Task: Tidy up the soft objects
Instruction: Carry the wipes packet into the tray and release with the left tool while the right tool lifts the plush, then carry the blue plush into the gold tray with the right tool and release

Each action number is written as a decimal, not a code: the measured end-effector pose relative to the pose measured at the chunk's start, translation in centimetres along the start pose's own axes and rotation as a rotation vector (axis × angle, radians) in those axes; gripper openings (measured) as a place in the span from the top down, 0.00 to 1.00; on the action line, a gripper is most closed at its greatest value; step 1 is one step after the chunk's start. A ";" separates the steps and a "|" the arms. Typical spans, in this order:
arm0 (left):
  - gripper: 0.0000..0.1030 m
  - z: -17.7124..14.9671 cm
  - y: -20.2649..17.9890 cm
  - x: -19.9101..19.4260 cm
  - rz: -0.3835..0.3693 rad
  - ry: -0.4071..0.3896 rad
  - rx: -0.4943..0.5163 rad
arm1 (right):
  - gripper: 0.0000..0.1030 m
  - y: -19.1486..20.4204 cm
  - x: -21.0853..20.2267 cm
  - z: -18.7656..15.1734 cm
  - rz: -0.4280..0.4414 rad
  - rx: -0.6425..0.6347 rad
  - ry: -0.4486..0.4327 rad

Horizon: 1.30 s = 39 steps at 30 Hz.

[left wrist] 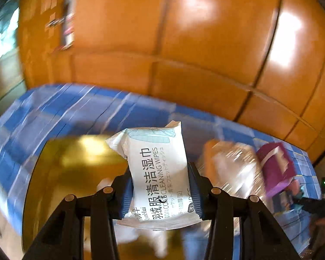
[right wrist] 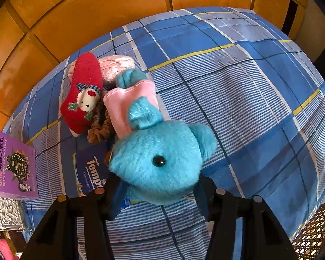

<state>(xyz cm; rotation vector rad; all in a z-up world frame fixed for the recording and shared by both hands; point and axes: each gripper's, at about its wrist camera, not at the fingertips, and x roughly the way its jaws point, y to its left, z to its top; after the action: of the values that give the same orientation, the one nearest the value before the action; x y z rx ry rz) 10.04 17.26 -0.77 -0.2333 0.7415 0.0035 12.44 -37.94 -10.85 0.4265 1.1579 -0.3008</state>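
My left gripper [left wrist: 160, 171] is shut on a white pack of cleaning wipes [left wrist: 156, 151], which it holds upright above the blue plaid bed sheet [left wrist: 65, 108]; that view is blurred by motion. My right gripper [right wrist: 159, 188] is shut on the head of a blue plush toy [right wrist: 160, 164] in a pink dress, and the toy's body lies on the sheet [right wrist: 238, 86]. Beside the toy lie a red sock with a snowman [right wrist: 84, 95], a pink fluffy item [right wrist: 117, 67], a brown cloth [right wrist: 101, 125] and a dark blue tissue pack [right wrist: 91, 171].
A purple box [right wrist: 10, 162] and a clear plastic box [right wrist: 8, 212] sit at the sheet's left edge. A blurred golden round object [left wrist: 75, 169] lies under the left gripper. Orange wooden panels [right wrist: 75, 10] stand behind the bed. A woven surface [right wrist: 314, 227] shows at lower right.
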 end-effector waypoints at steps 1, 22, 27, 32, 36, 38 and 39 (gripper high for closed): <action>0.55 -1.0 1.1 -0.3 0.015 0.006 -0.024 | 0.47 0.1 -0.1 -0.1 -0.005 -0.007 -0.003; 0.16 -6.4 9.9 -2.0 0.191 0.003 -0.155 | 0.53 2.4 -8.6 -0.5 0.012 -0.064 -0.203; 0.12 -6.9 8.1 -2.7 0.145 0.004 -0.120 | 0.53 6.2 -10.5 1.8 0.044 -0.137 -0.219; 0.08 -7.2 5.9 -3.6 0.108 0.002 -0.055 | 0.53 12.8 -11.9 4.0 0.098 -0.248 -0.227; 0.07 -7.1 5.1 -4.3 0.090 -0.008 -0.023 | 0.53 19.1 -12.6 4.4 0.151 -0.356 -0.241; 0.07 -7.2 5.0 -4.5 0.084 -0.008 -0.022 | 0.53 22.8 -13.1 4.0 0.214 -0.426 -0.249; 0.07 -7.2 5.0 -4.6 0.082 -0.008 -0.019 | 0.53 23.9 -13.2 3.7 0.237 -0.451 -0.251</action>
<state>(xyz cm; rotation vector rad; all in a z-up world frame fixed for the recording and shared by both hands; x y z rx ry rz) 1.39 20.99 -3.93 -0.2213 0.7432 0.0890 21.09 -18.46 6.71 0.1194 0.8844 0.1133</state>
